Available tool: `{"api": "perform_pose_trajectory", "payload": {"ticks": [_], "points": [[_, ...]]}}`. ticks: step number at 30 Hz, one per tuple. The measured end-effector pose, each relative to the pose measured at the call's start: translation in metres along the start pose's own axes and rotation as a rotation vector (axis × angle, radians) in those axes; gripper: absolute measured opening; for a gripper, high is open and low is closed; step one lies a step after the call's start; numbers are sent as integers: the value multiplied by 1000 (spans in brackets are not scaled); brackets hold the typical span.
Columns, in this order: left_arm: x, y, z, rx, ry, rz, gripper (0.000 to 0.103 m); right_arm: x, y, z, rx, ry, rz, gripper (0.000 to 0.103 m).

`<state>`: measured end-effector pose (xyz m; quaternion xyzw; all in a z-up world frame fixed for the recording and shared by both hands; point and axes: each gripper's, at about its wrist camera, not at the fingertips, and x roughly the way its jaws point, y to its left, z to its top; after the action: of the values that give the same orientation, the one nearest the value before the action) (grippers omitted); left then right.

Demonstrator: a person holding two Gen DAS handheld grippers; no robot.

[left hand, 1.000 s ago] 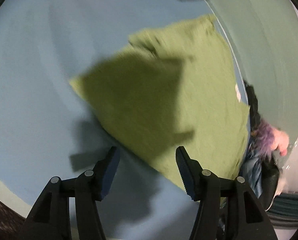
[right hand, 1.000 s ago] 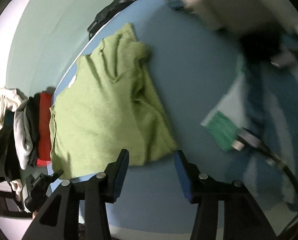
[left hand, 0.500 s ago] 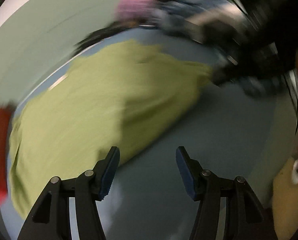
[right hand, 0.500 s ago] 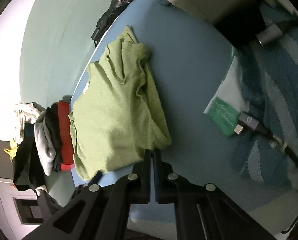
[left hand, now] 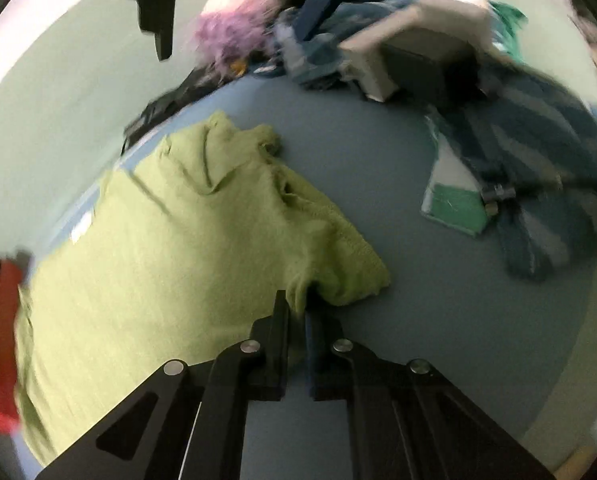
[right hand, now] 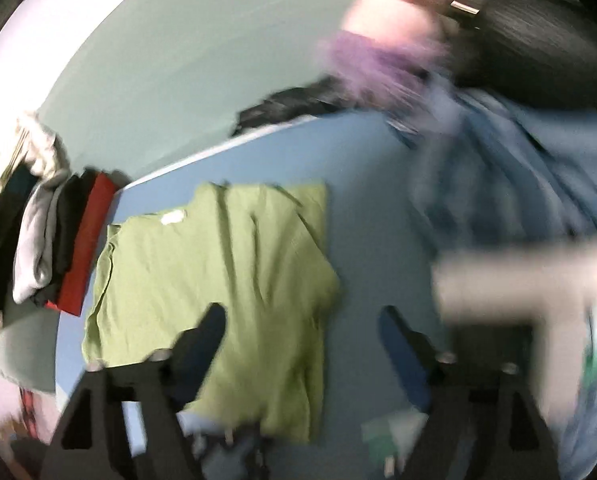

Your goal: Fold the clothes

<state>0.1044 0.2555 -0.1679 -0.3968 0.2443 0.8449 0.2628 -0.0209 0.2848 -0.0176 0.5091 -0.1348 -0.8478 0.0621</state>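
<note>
A green shirt (left hand: 178, 260) lies partly folded on the blue table (left hand: 418, 320), rumpled at its far end. My left gripper (left hand: 296, 312) is shut on the shirt's near right corner, and a fold of green fabric shows between its fingers. In the right wrist view the same green shirt (right hand: 226, 280) lies flat below my right gripper (right hand: 301, 314). That gripper's jaws are opening and stand wide apart above the shirt's right edge, gripping nothing. Both views are blurred by motion.
A stack of folded clothes (right hand: 58, 240) with a red garment (right hand: 86, 248) stands at the table's left end. A blue striped cloth (left hand: 538, 184), a green-and-white item (left hand: 454, 204) with a cable and a grey box (left hand: 414, 60) crowd the right. A purple sleeve (right hand: 378, 60) is at the back.
My left gripper swung over the shirt, rolled, and went from open to shut on its corner. My right gripper closed briefly, then lifted and spread wide.
</note>
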Motion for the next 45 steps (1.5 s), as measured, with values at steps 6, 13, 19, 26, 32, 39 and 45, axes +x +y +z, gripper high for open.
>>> {"api": "perform_pose_trajectory", "payload": {"ticks": [6,13,19,26,32,39,45], "points": [[12,13,14,-109,64,-30,6,99,8,54,-92,249,-58,80],[12,15,13,-132,75,-57,6,131,-4,59,-30,330,14,77],[-1,46,15,-361,57,-180,6,110,-20,55,0,298,69,7],[-65,164,-27,-790,-112,-181,6,69,45,75,-145,201,193,7],[-91,255,-105,-1064,-113,28,6,108,170,98,-293,215,290,7],[-109,283,-169,-1237,-104,104,6,189,284,70,-360,337,333,7],[-112,288,-191,-1321,-115,100,6,223,334,64,-366,388,361,7]]}}
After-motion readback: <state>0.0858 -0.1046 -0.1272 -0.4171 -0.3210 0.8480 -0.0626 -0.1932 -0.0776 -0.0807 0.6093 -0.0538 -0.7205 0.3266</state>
